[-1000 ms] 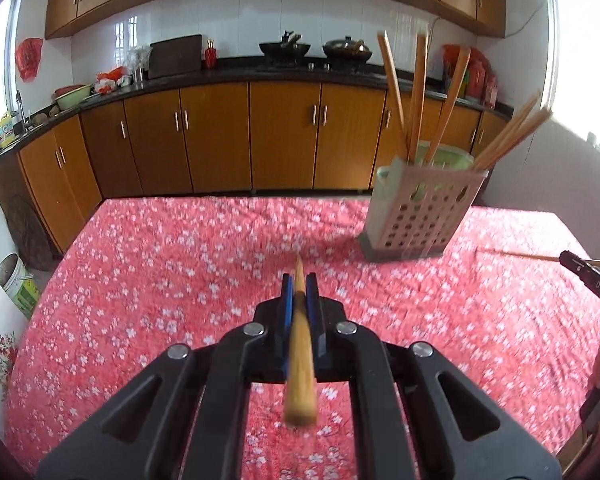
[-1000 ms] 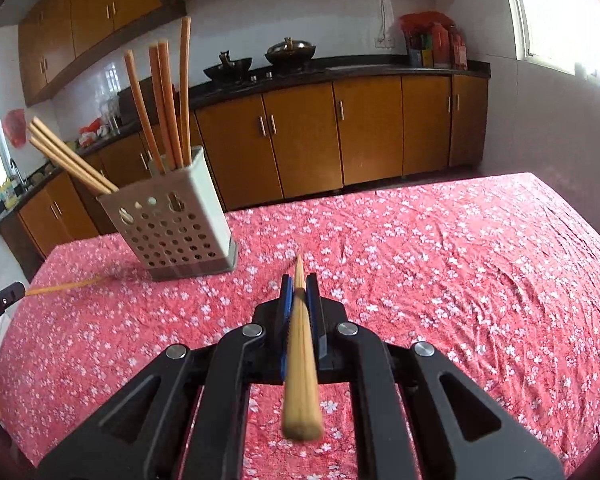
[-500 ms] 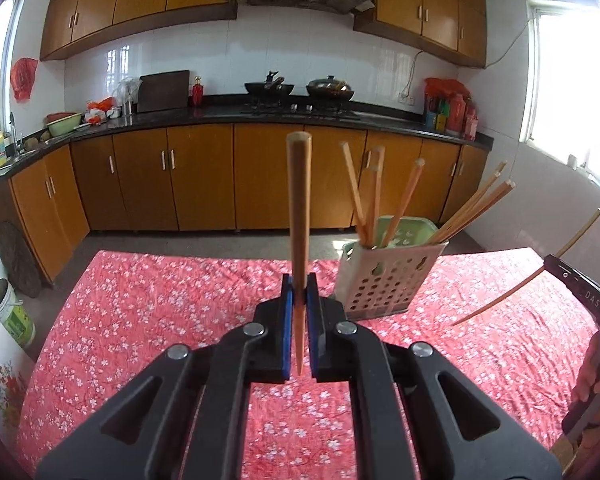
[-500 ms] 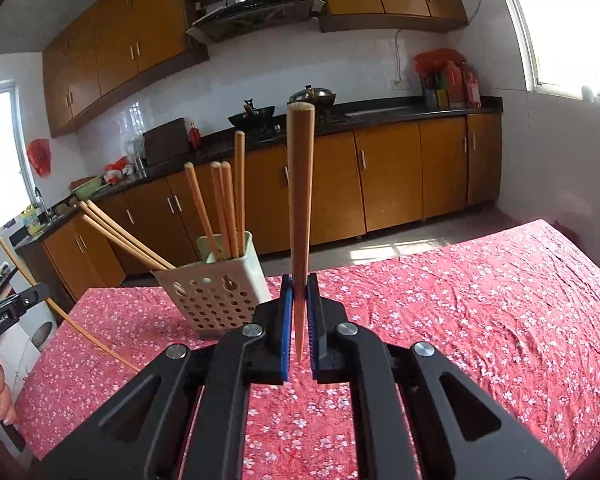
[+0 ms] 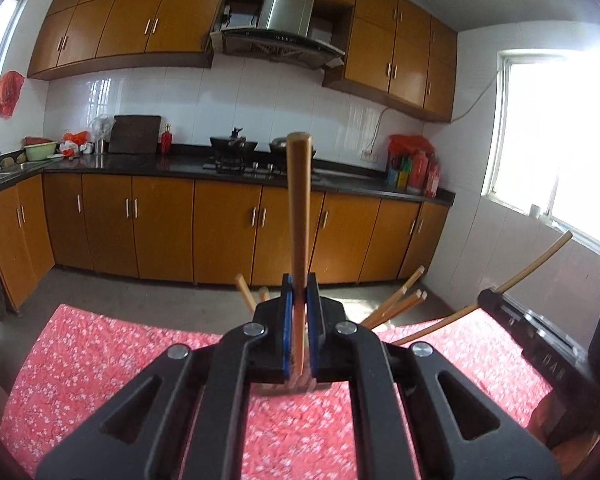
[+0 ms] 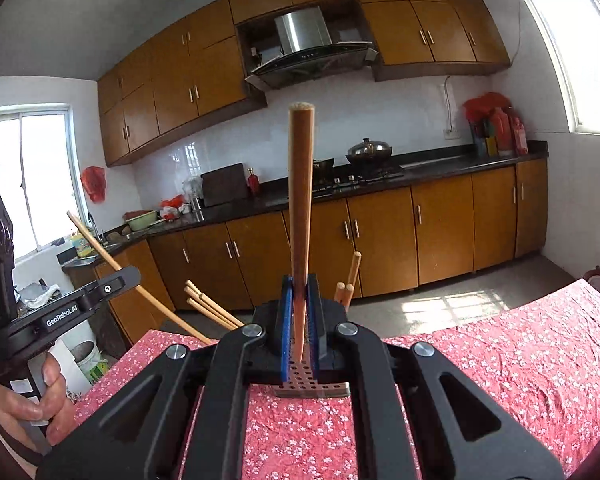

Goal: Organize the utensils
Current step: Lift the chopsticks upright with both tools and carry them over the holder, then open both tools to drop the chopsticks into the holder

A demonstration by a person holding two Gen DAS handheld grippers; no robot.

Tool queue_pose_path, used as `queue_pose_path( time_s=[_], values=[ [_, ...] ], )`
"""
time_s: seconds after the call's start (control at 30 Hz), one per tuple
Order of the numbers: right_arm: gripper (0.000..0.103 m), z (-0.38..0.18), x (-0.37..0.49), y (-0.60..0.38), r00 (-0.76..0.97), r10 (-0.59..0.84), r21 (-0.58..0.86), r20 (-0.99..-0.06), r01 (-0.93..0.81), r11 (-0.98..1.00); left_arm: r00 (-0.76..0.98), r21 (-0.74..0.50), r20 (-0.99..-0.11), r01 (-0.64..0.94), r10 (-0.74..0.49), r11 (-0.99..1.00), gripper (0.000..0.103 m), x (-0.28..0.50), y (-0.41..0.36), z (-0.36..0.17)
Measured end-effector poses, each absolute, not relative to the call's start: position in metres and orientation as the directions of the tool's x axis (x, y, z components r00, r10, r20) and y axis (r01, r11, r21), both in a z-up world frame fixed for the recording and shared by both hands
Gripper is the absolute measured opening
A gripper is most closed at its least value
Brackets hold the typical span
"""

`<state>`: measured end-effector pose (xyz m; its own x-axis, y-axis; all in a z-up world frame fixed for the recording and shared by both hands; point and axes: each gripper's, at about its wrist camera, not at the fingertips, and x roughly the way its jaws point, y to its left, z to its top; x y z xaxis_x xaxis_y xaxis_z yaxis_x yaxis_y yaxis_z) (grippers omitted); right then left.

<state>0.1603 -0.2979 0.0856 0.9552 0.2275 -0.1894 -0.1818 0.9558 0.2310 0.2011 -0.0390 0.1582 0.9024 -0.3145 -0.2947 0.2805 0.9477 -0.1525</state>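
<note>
My left gripper (image 5: 300, 332) is shut on a wooden chopstick (image 5: 299, 216) that stands upright. My right gripper (image 6: 300, 328) is shut on another wooden chopstick (image 6: 301, 216), also upright. The perforated utensil holder (image 6: 302, 380) stands on the table right behind my right gripper, mostly hidden; several chopsticks (image 6: 208, 308) stick out of it. In the left wrist view the holder is hidden behind the fingers, with its chopsticks (image 5: 396, 304) showing to the right. The right gripper with its chopstick (image 5: 532, 268) shows at the right edge there; the left gripper (image 6: 60, 312) shows at the left in the right wrist view.
The table carries a red floral cloth (image 5: 100, 352) (image 6: 520, 356). Beyond it are wooden kitchen cabinets (image 5: 160, 224), a dark counter with a stove (image 6: 360, 172), and a window (image 5: 556, 140) at the right. A hand (image 6: 28, 400) holds the left gripper's handle.
Both grippers have tilted up from the table and moved close to the holder. Both chopsticks went from lying forward to standing upright, and the holder is now hidden behind the fingers.
</note>
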Motion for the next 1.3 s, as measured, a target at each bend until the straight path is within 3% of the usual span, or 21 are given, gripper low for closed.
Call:
queue_pose_path(
  time_s=[0.27, 0.73, 1.07, 1.2, 1.3],
  values=[
    [0.008, 0.104, 0.186, -0.291, 0.971, 0.202, 0.187, -0.125, -0.176, 0.966, 0.937, -0.144, -0.22, 0.246, -0.273, 0.959, 0.008, 0.226, -0.06, 0.184],
    [0.008, 0.063, 0.252, -0.264, 0.925, 0.181, 0.109, -0.334, -0.152, 0.982, 0.903, -0.153, -0.348, 0.21, -0.252, 0.966, 0.007, 0.292, -0.068, 0.132],
    [0.008, 0.067, 0.259, -0.262, 0.925, 0.16, 0.1, -0.343, -0.134, 0.986, 0.888, -0.172, -0.384, 0.202, -0.254, 0.964, 0.008, 0.312, -0.062, 0.119],
    [0.01, 0.071, 0.257, -0.265, 0.926, 0.163, 0.11, -0.34, -0.133, 0.985, 0.895, -0.176, -0.364, 0.206, -0.258, 0.963, 0.02, 0.304, -0.056, 0.124],
    [0.022, 0.076, 0.248, -0.267, 0.933, 0.161, 0.118, -0.322, -0.129, 0.985, 0.903, -0.182, -0.343, 0.207, -0.259, 0.961, 0.027, 0.294, -0.052, 0.131]
  ],
)
